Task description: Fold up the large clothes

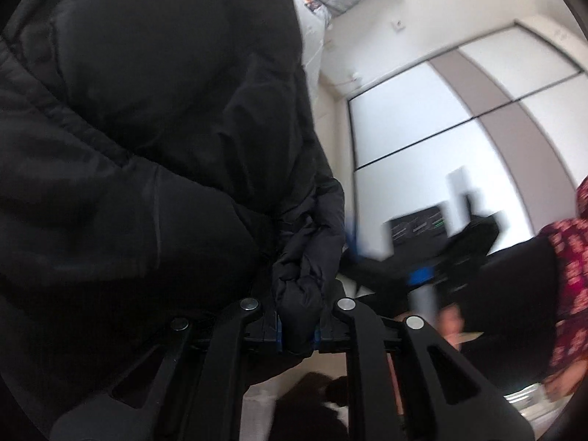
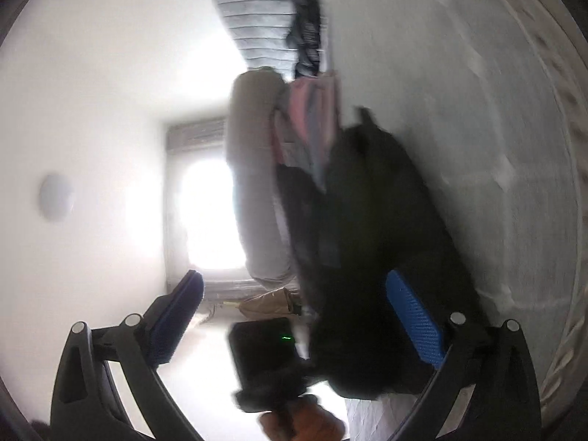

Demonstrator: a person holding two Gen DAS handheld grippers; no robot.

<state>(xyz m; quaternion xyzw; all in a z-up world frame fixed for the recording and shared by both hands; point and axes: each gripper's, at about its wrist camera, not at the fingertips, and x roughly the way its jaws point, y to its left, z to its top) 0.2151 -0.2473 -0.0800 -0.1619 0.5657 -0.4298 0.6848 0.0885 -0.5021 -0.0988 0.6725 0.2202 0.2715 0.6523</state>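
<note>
A large black padded jacket (image 1: 147, 128) fills the left wrist view. My left gripper (image 1: 297, 334) is shut on a bunched fold of the jacket, which hangs from it. In the right wrist view my right gripper (image 2: 294, 316) is open and empty, its blue pads (image 2: 415, 316) spread wide. The black jacket (image 2: 382, 257) lies between them against the white bed sheet (image 2: 496, 147). The right gripper also shows, blurred, in the left wrist view (image 1: 441, 257). The left gripper's body and the hand holding it (image 2: 279, 367) show low in the right wrist view.
A pile of folded clothes, grey, pink and dark (image 2: 294, 139), lies on the bed beyond the jacket. A grey quilted headboard (image 2: 257, 11) stands behind. A bright window (image 2: 209, 213) and white wardrobe doors (image 1: 441, 128) bound the room. The person wears a red patterned garment (image 1: 573, 275).
</note>
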